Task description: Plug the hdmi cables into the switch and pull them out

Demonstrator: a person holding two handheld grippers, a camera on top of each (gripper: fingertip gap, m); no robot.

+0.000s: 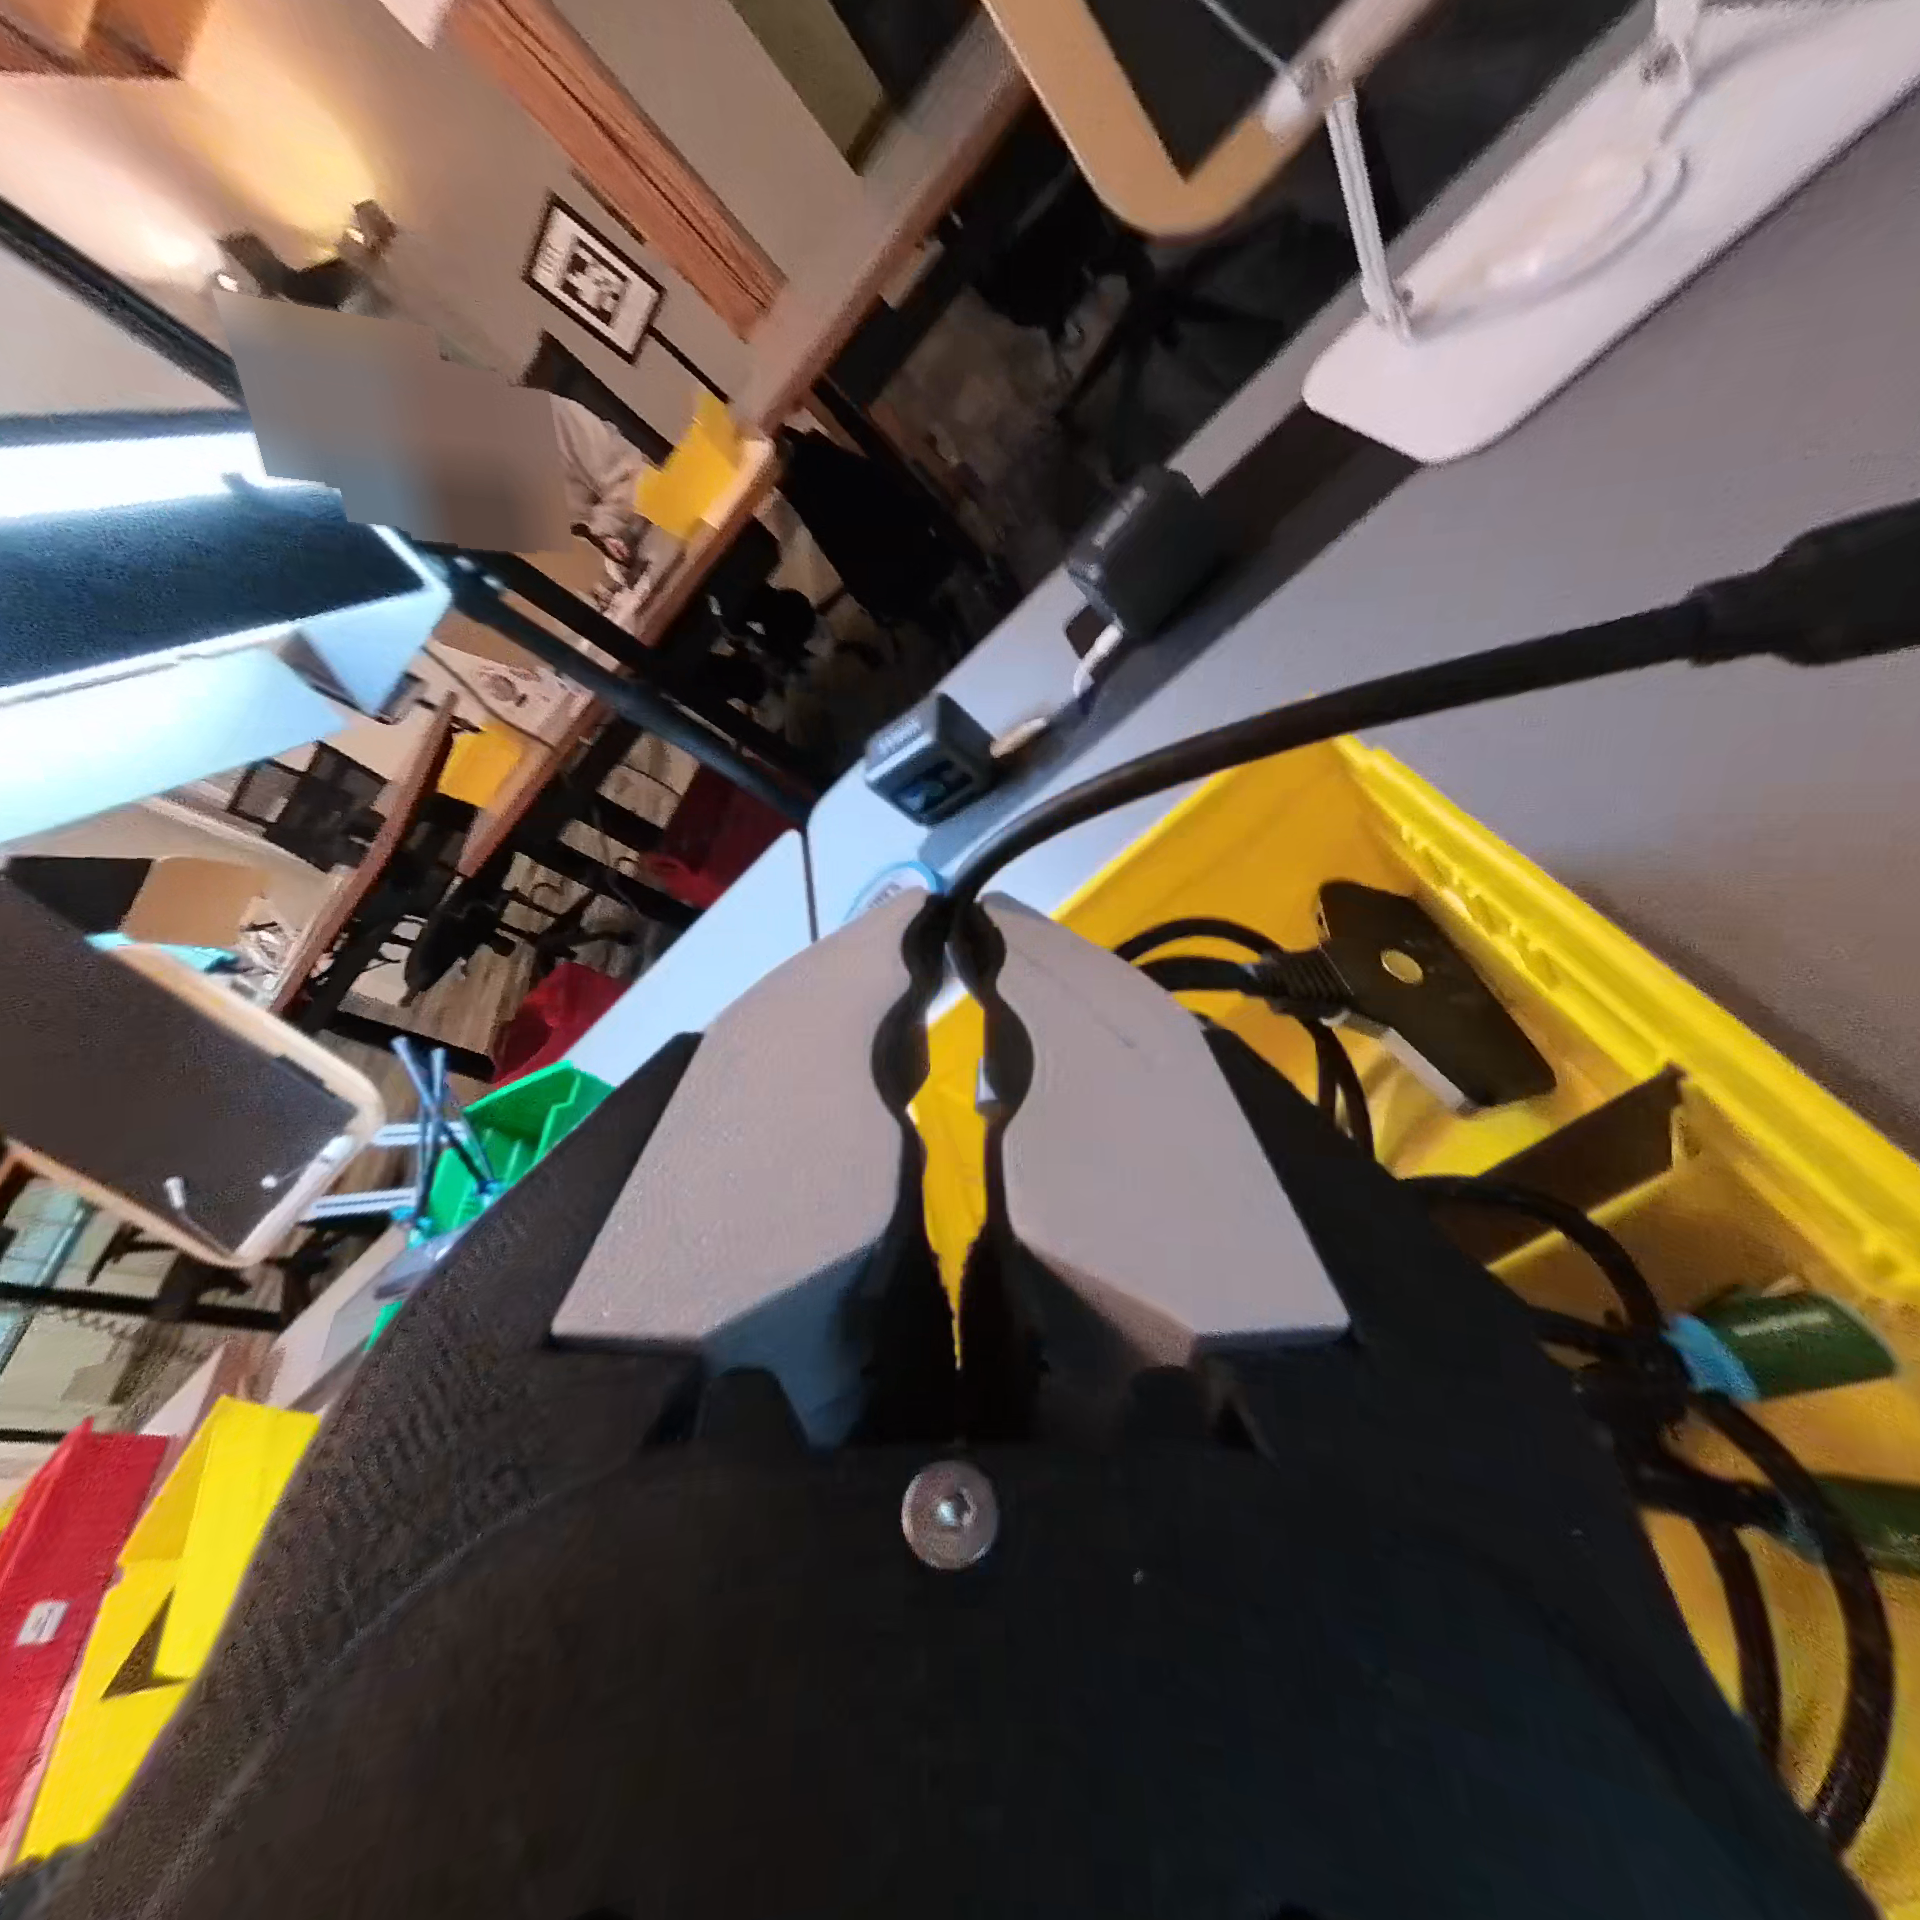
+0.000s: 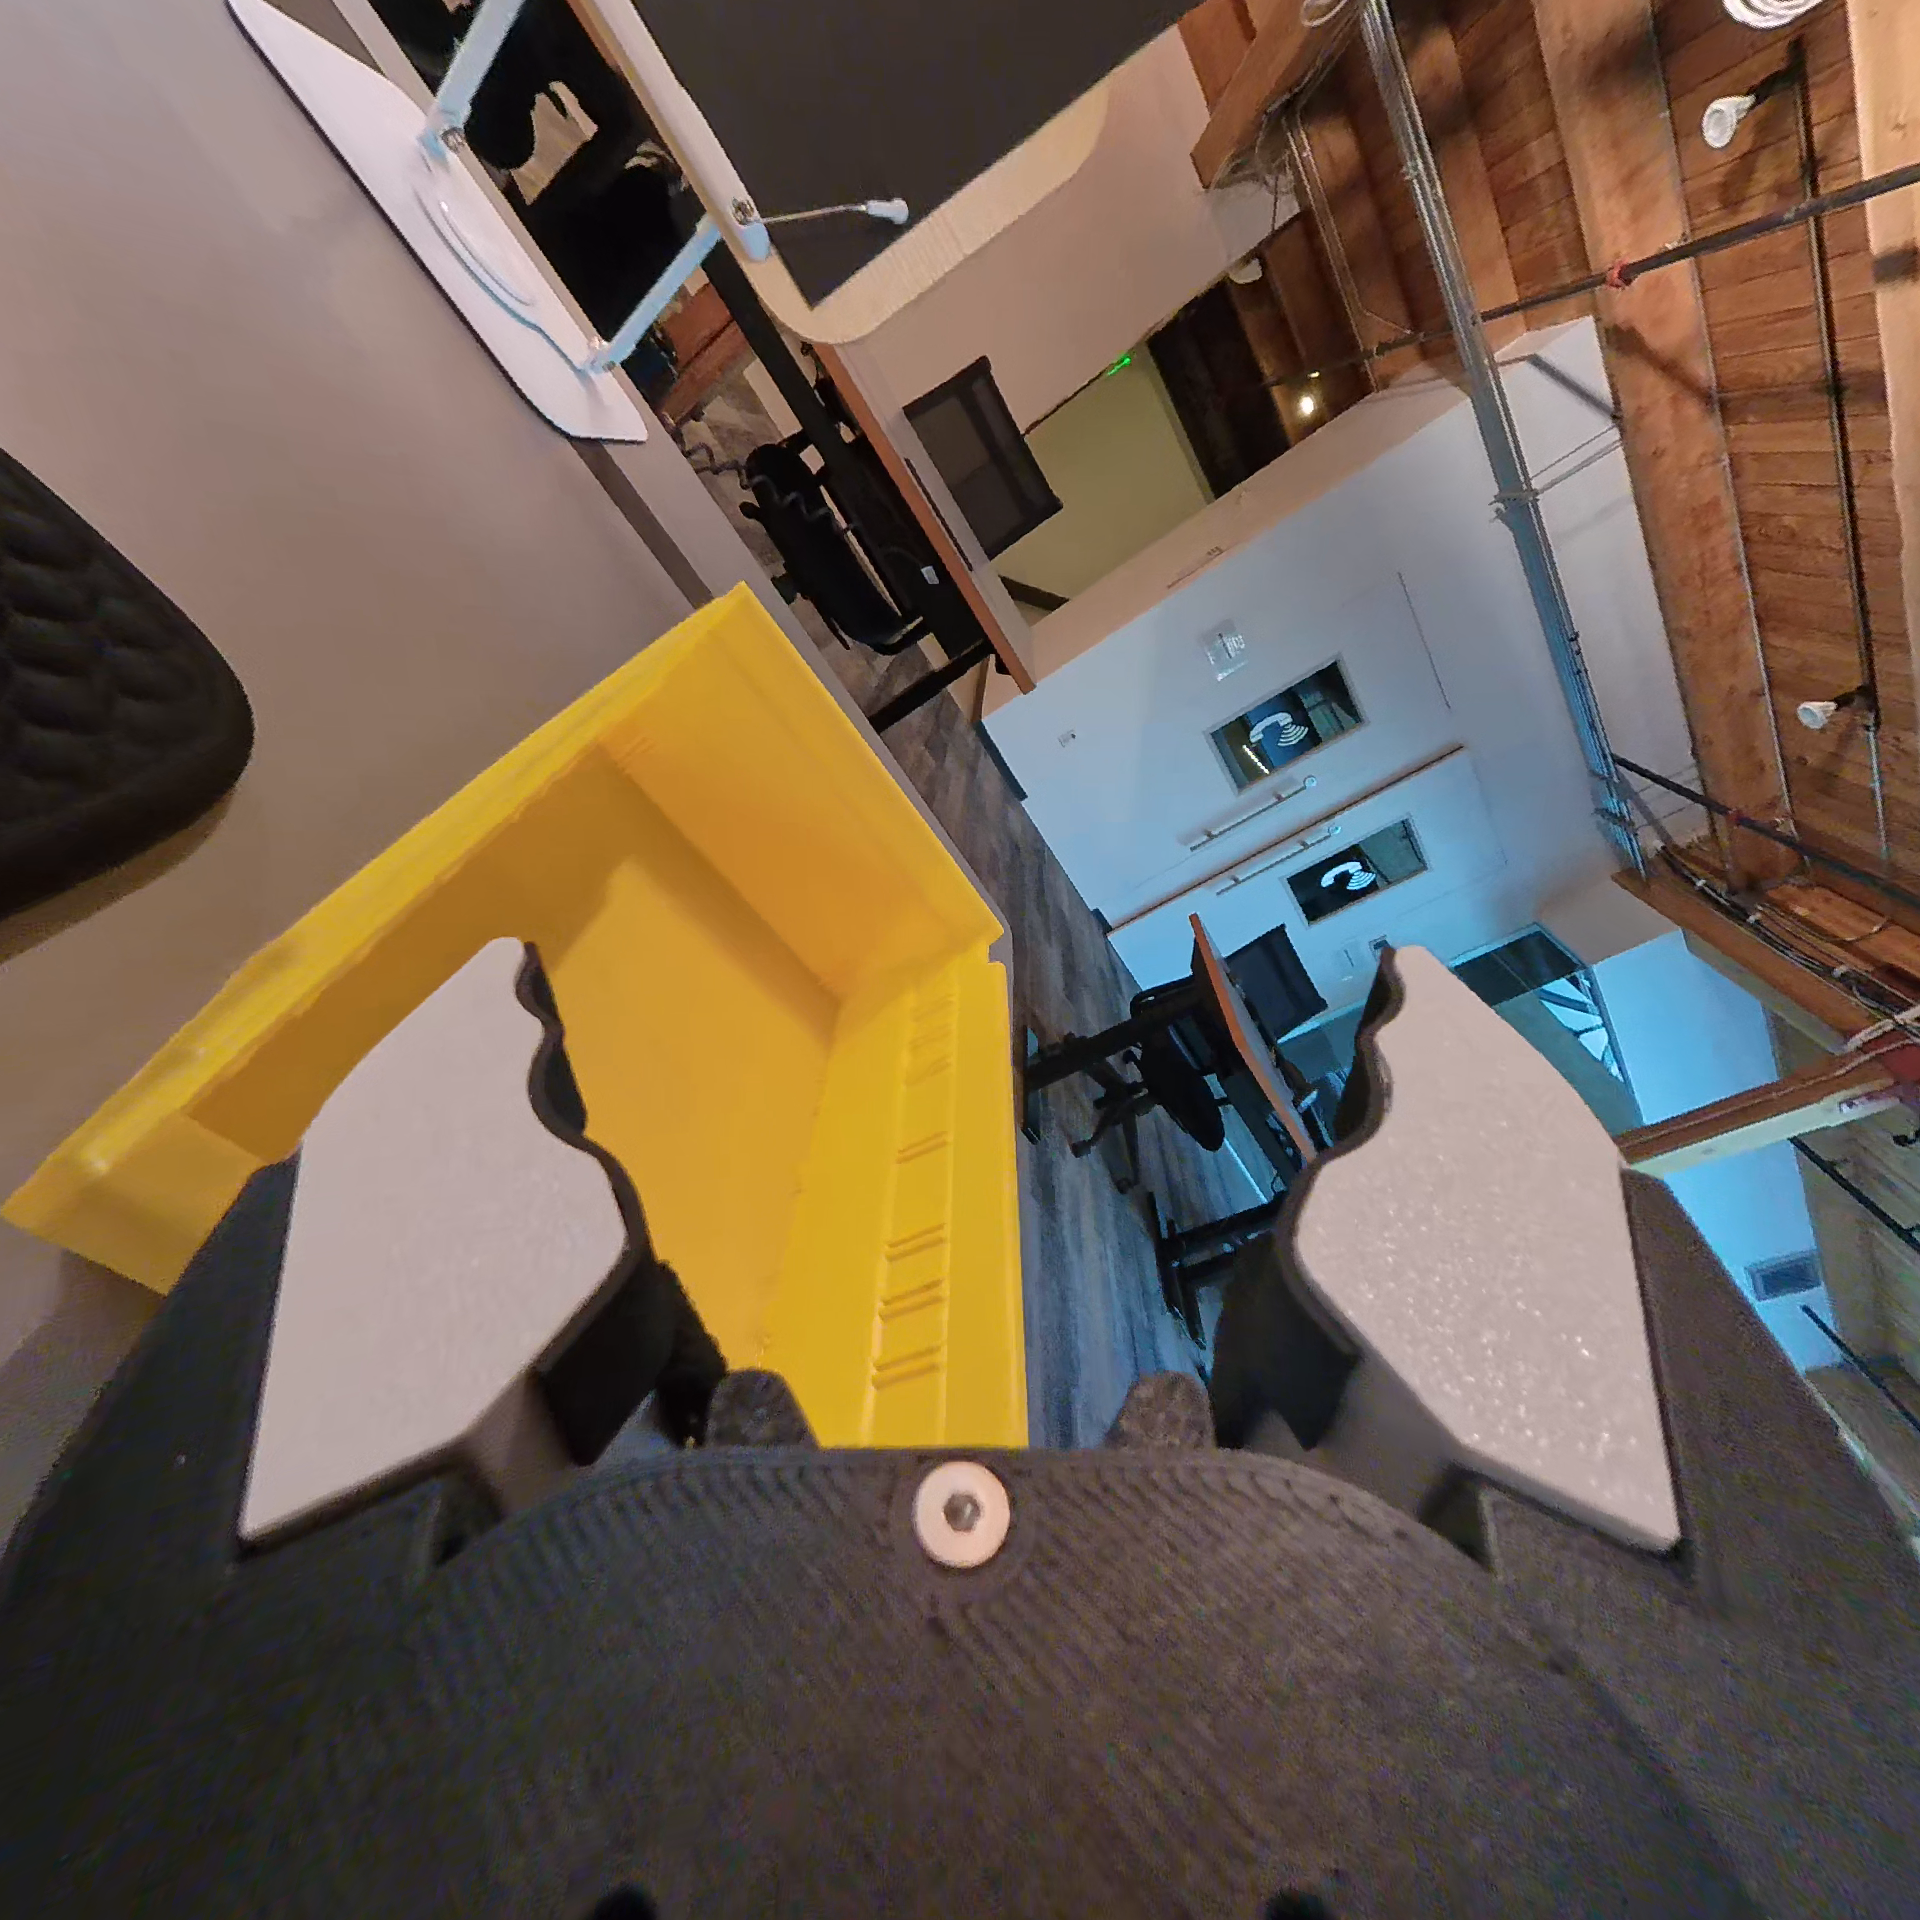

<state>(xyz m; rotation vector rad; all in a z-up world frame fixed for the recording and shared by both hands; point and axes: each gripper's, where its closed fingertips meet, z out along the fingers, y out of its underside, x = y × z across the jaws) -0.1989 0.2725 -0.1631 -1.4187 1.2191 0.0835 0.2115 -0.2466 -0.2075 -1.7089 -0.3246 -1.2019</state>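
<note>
In the left wrist view my left gripper (image 1: 951, 914) is shut on a thin black HDMI cable (image 1: 1351, 707). The cable arcs up and to the right from the fingertips to its black connector (image 1: 1829, 592) at the frame's right edge, above the grey table. A small grey switch box (image 1: 925, 769) sits on the table just beyond the fingertips. A yellow bin (image 1: 1621, 997) below holds more coiled black cables. In the right wrist view my right gripper (image 2: 956, 956) is wide open and empty over an empty part of the yellow bin (image 2: 727, 935).
A black adapter (image 1: 1143, 551) lies behind the switch. A white stand base (image 1: 1558, 312) sits farther back and also shows in the right wrist view (image 2: 468, 239). A black plug (image 1: 1423, 997) and green-ended cables (image 1: 1797, 1340) lie in the bin. A black mesh pad (image 2: 94, 686) is at left. Some 65 cm of space lies between my two pairs of fingers. From the left gripper's tips to the black plug (image 1: 1423, 997) is close to 20 cm.
</note>
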